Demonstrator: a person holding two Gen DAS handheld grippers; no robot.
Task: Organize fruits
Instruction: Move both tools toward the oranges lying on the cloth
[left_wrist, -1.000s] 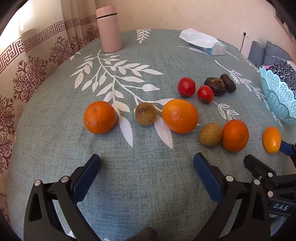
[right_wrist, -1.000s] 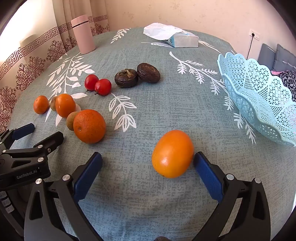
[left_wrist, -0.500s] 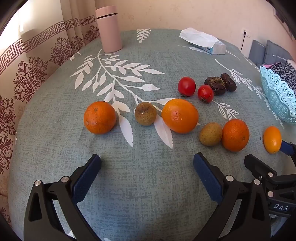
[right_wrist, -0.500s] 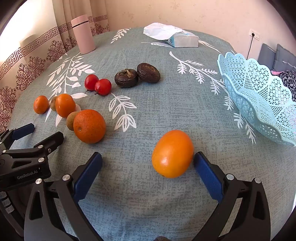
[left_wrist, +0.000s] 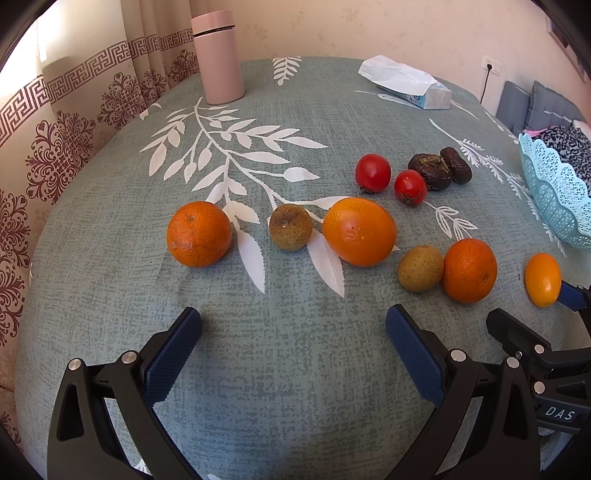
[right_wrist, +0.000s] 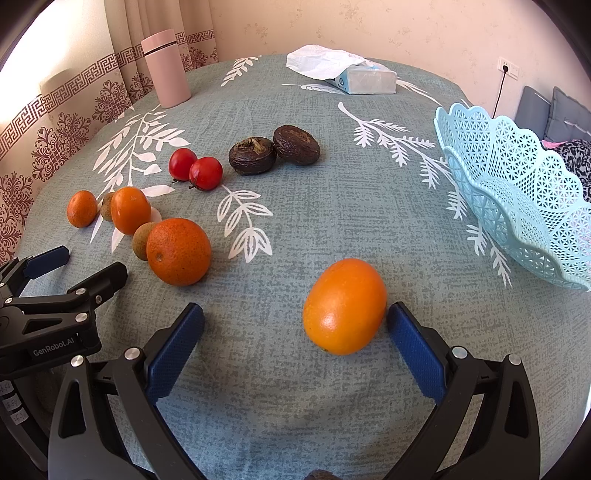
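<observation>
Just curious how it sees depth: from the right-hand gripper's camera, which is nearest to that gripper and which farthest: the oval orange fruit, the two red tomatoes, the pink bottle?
1. Oval orange fruit, between the open fingers, beside the right one.
2. Red tomatoes, mid-table, left.
3. Pink bottle, far left edge.

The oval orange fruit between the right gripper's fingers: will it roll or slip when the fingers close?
The oval orange fruit looks smooth and glossy, so it may slip. It lies off-centre, beside one finger, so the other may push it first, and it could roll.
</observation>
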